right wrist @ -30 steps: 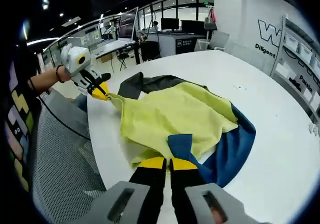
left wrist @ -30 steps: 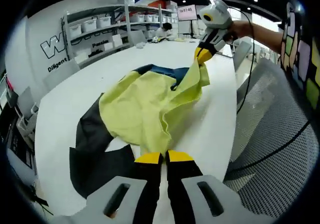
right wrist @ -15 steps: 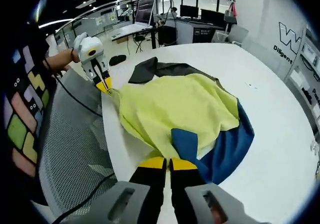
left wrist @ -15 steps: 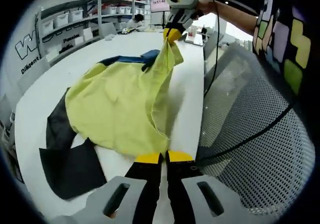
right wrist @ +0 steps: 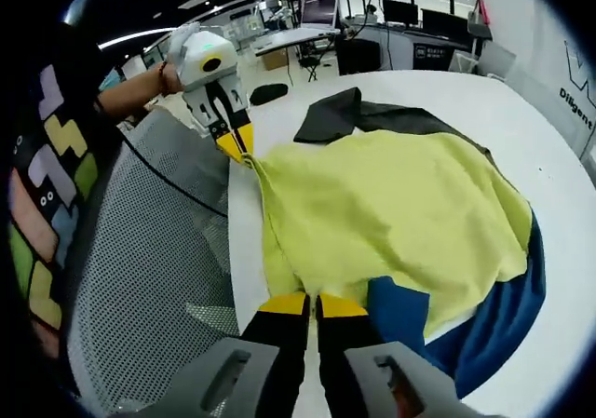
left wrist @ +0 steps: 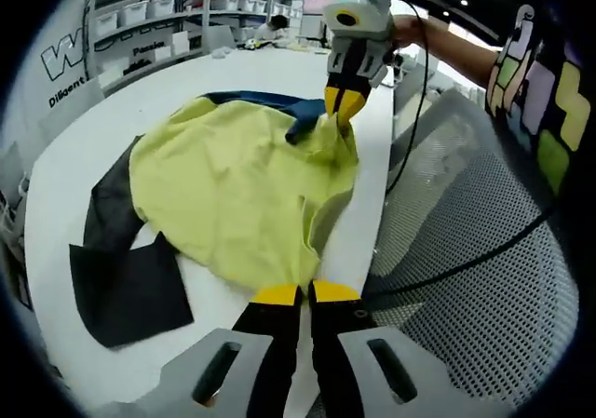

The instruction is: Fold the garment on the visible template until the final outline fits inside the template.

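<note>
The yellow, blue and black garment (left wrist: 233, 185) lies spread on the white table (left wrist: 84, 157) near its edge beside a mesh chair (right wrist: 158, 250), and both the left gripper (left wrist: 296, 294) and the right gripper (right wrist: 304, 303) have their jaws closed on its yellow hem.
</note>
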